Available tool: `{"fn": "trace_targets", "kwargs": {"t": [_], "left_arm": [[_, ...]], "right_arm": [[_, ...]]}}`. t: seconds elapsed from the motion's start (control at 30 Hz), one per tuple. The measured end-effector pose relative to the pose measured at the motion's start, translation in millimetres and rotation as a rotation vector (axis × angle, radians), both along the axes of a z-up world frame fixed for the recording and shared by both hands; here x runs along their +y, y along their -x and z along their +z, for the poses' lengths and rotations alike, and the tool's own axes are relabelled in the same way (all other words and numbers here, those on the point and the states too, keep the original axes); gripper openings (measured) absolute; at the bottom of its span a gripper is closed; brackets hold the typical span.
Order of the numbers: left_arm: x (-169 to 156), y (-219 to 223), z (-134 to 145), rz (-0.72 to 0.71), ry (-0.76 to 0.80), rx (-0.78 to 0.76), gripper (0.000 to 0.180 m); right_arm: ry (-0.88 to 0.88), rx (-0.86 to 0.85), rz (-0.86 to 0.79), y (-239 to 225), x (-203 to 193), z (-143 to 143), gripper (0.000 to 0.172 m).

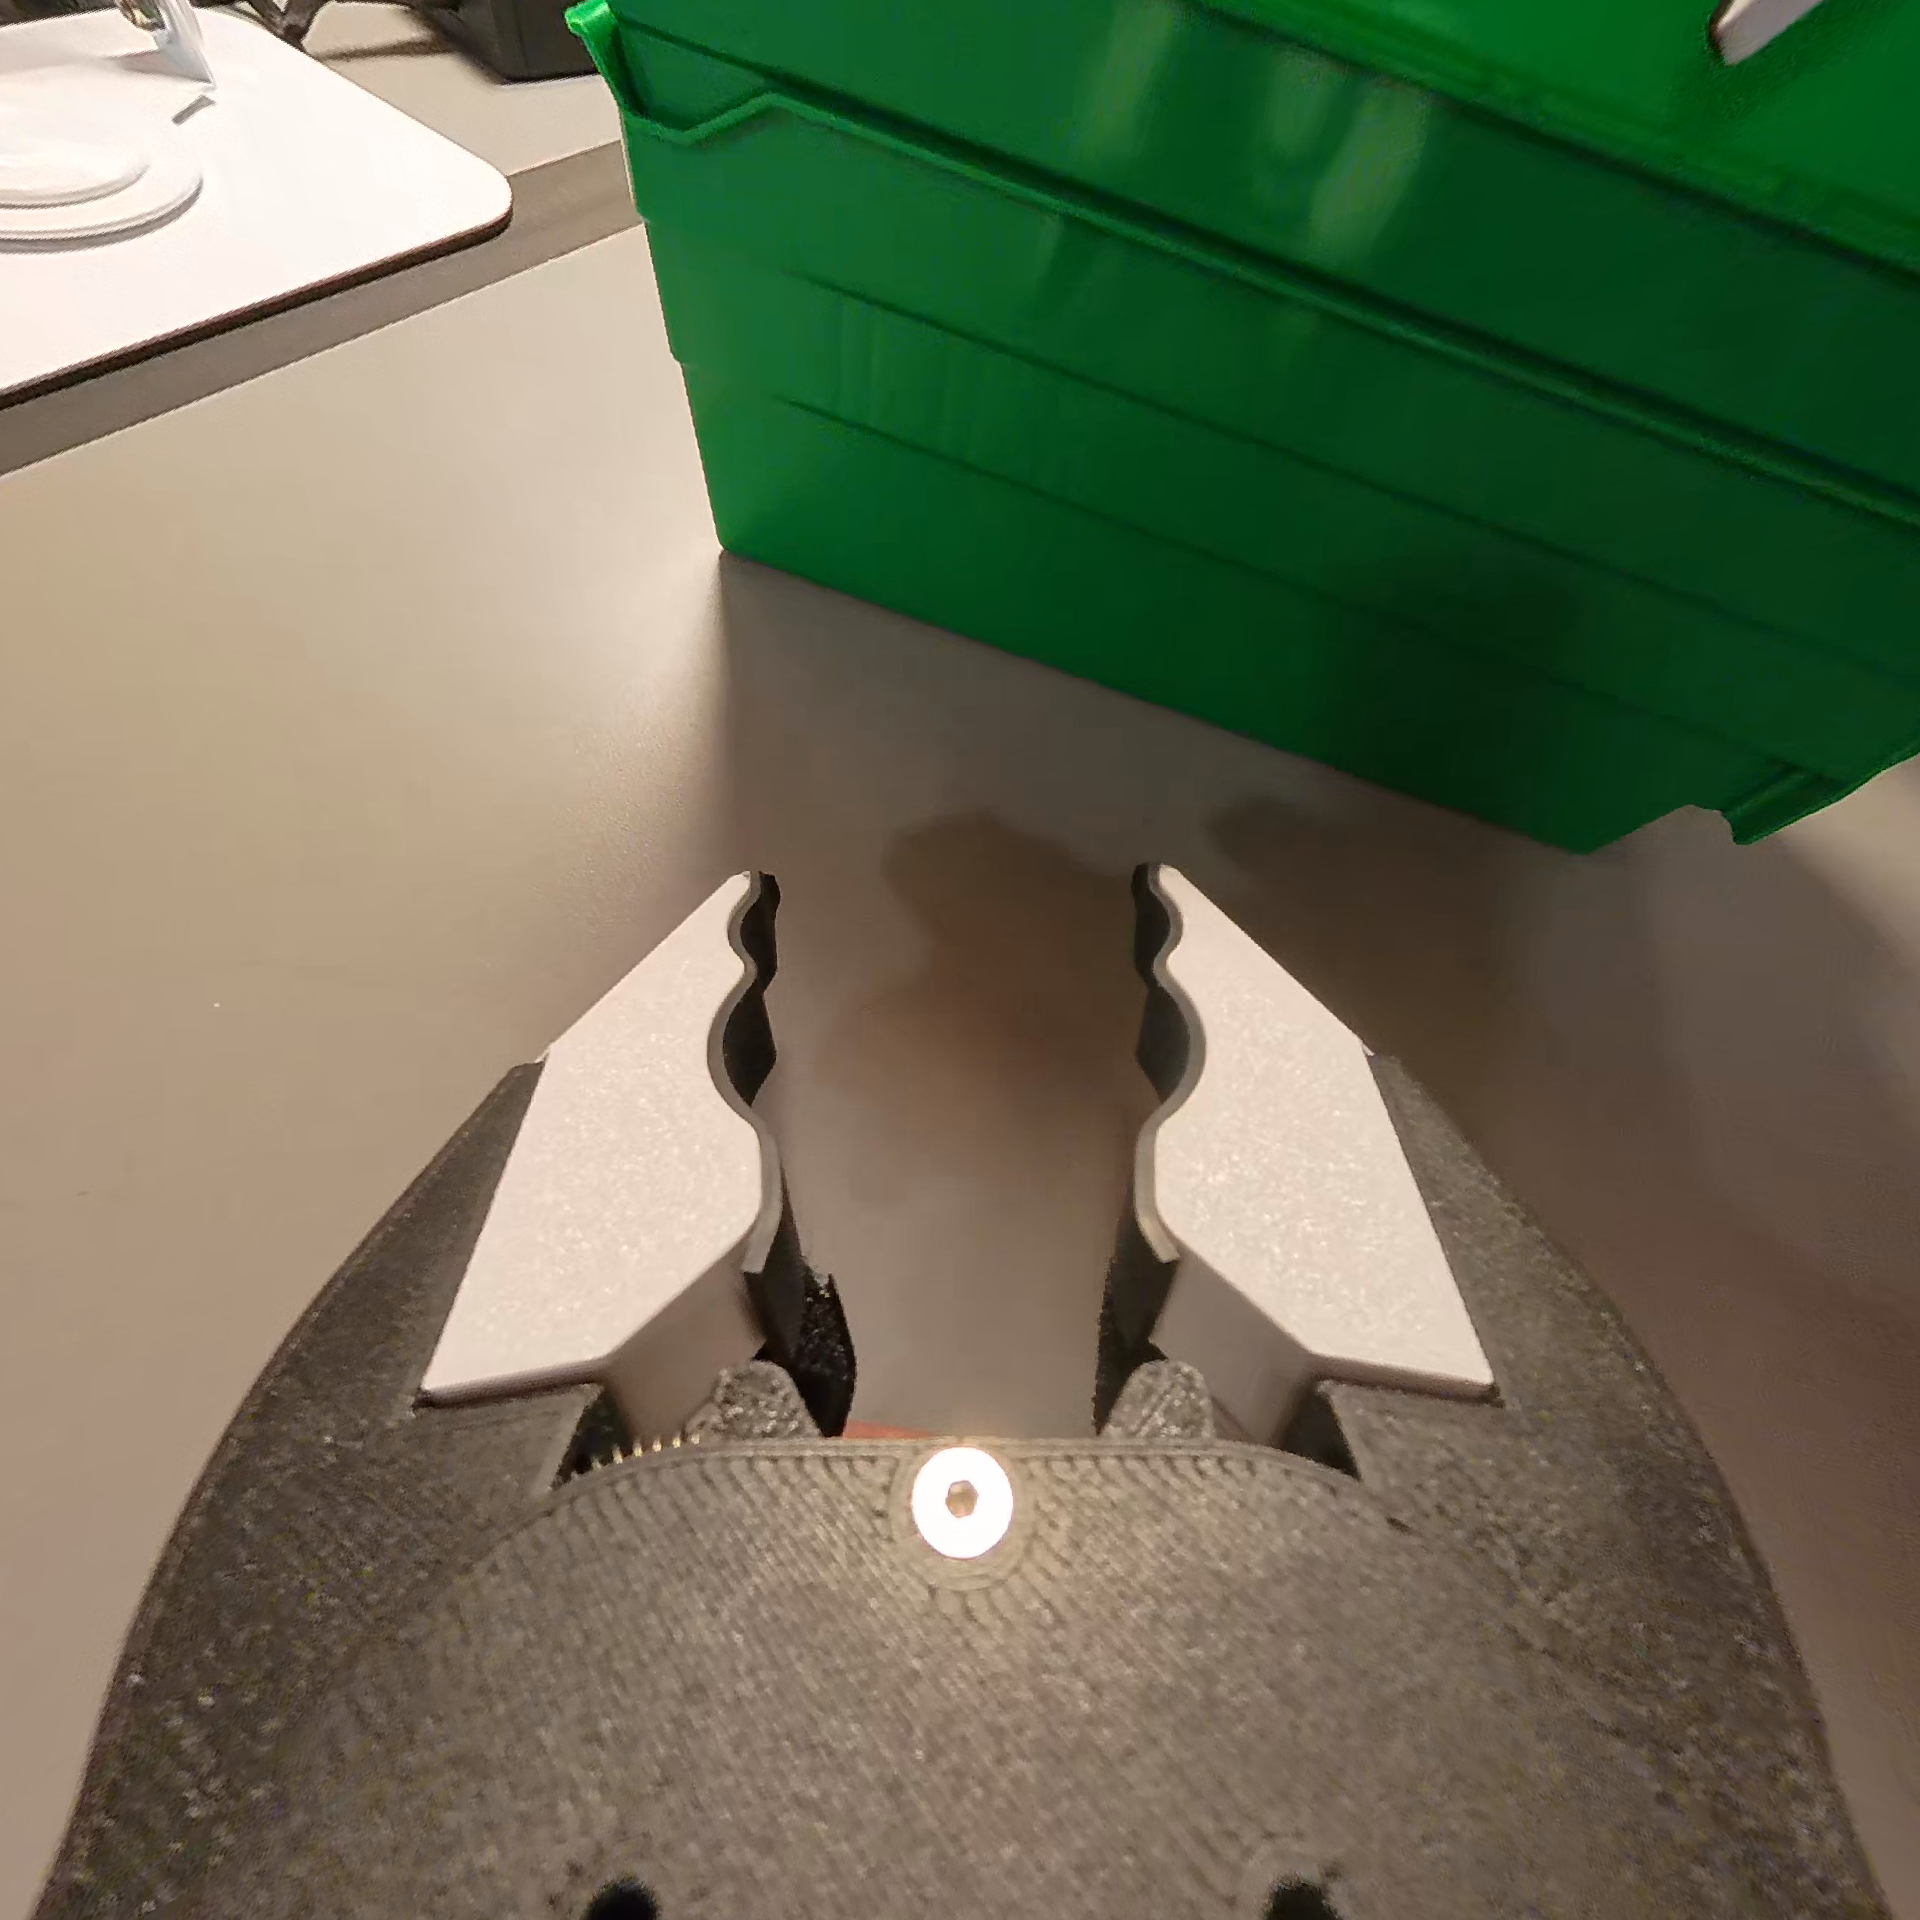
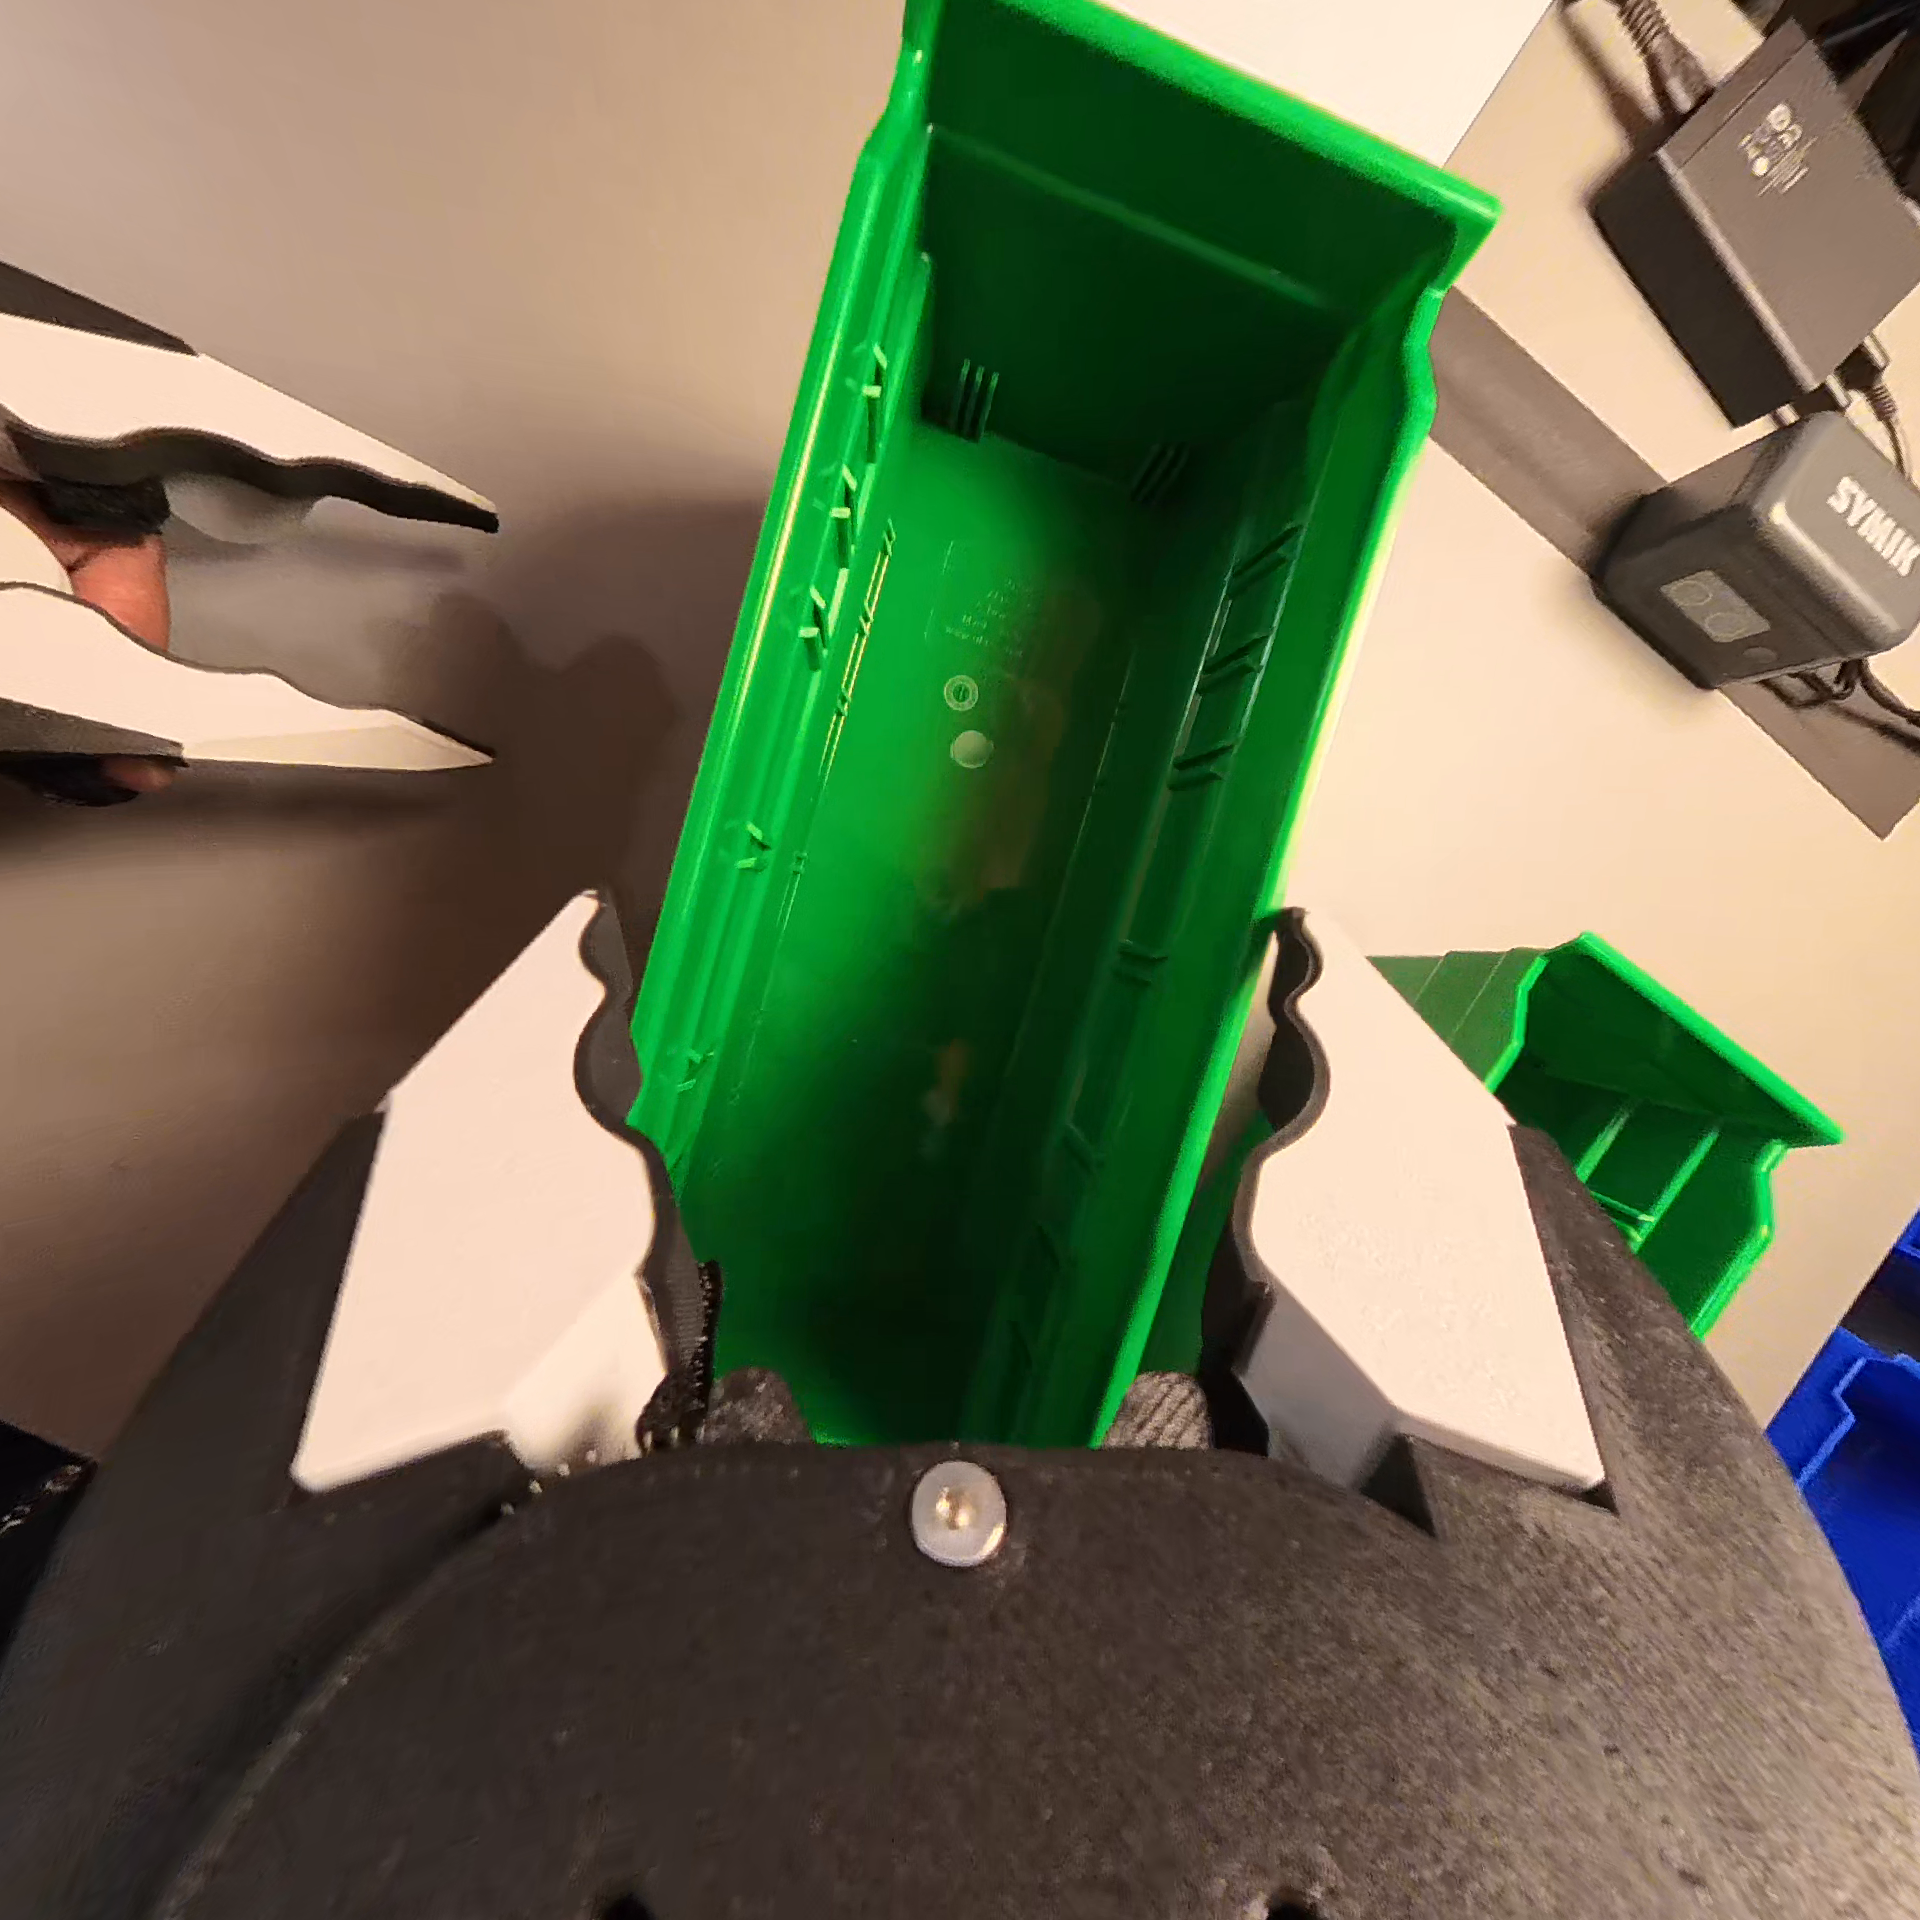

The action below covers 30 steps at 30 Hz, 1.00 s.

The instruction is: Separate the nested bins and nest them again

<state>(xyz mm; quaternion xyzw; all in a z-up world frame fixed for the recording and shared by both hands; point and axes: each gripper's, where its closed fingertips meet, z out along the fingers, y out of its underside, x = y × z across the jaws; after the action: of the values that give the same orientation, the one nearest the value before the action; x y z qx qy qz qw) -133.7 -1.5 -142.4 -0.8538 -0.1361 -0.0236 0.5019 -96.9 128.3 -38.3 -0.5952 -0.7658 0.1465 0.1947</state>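
In the left wrist view a green bin [image 1: 1195,83] sits nested in a second green bin [image 1: 1247,468] on the beige table [image 1: 312,727]. My left gripper [image 1: 956,883] hangs open and empty just short of them. In the right wrist view I look down into the long green bin [image 2: 987,779]. My right gripper [image 2: 945,912] straddles its near end. The left finger [image 2: 499,1091] lies against the wall. A thin gap shows at the right finger [image 2: 1382,1122], so the pads do not clamp the bin. The left gripper [image 2: 492,636] shows open at the left of the bin.
Another green bin [image 2: 1662,1122] lies right of my right gripper, with a blue bin [image 2: 1860,1403] at the lower right edge. Two dark power adapters [image 2: 1756,208] with cables lie at the far right. A white mat [image 1: 260,208] lies at the far left.
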Motion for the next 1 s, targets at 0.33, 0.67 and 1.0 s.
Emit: {"fn": "trace_targets", "kwargs": {"t": [0.33,0.67,1.0], "left_arm": [[0.2,-0.5,-0.1,-0.002,0.001,0.002,0.069],[0.3,-0.2,0.3,-0.002,-0.003,-0.008,0.069],[0.5,0.4,0.4,-0.002,-0.004,-0.014,0.069]], "right_arm": [[-0.076,-0.070,0.009,-1.4,3.0,-13.4,0.122],[-0.044,-0.033,0.012,0.7,2.6,-8.4,0.107],[-0.019,-0.029,0.040,-4.7,-4.9,-3.3,0.107]]}}
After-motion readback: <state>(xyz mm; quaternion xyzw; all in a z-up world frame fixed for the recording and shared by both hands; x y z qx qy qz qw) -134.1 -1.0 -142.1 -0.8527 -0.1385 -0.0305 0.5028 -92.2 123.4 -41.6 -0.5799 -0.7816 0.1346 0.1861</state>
